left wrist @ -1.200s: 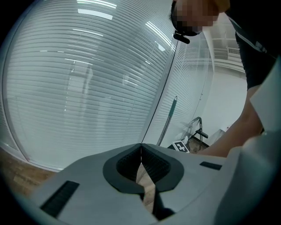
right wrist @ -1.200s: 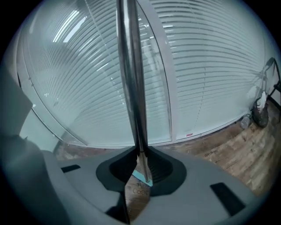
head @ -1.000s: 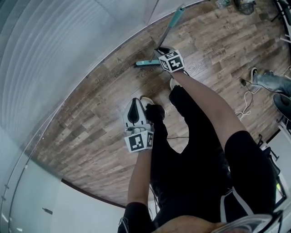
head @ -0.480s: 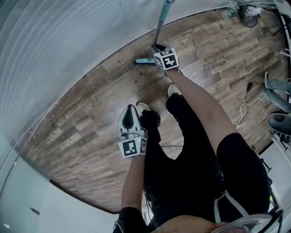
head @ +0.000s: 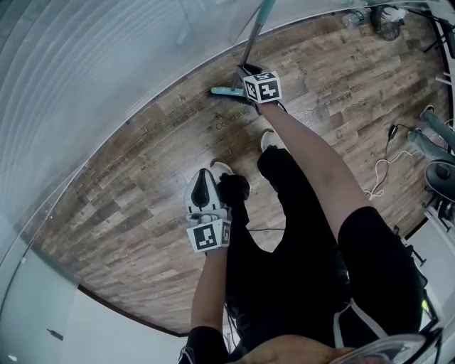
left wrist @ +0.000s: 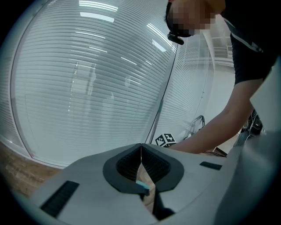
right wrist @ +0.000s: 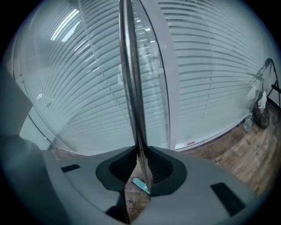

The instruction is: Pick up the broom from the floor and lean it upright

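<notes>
The broom stands nearly upright by the glass wall, its teal head (head: 226, 92) on the wooden floor and its thin metal handle (head: 253, 35) rising toward the blinds. My right gripper (head: 246, 72) is shut on the lower handle, just above the head. In the right gripper view the handle (right wrist: 131, 88) runs straight up between the jaws of the right gripper (right wrist: 140, 154), with the teal head (right wrist: 140, 184) below. My left gripper (head: 205, 173) hovers nearer to me over the floor, shut on nothing. From the left gripper (left wrist: 141, 147), the handle (left wrist: 164, 96) shows ahead.
A glass wall with blinds (head: 106, 64) curves along the floor's far edge. My legs and shoes (head: 269, 141) stand between the grippers. White cables (head: 384, 167) and dark equipment (head: 437, 170) lie at the right, more clutter (head: 387, 14) at the top right.
The broom handle has swung from a rightward slant to steeper, almost upright, with the right gripper shut on it. The left gripper has sunk slightly and stayed shut.
</notes>
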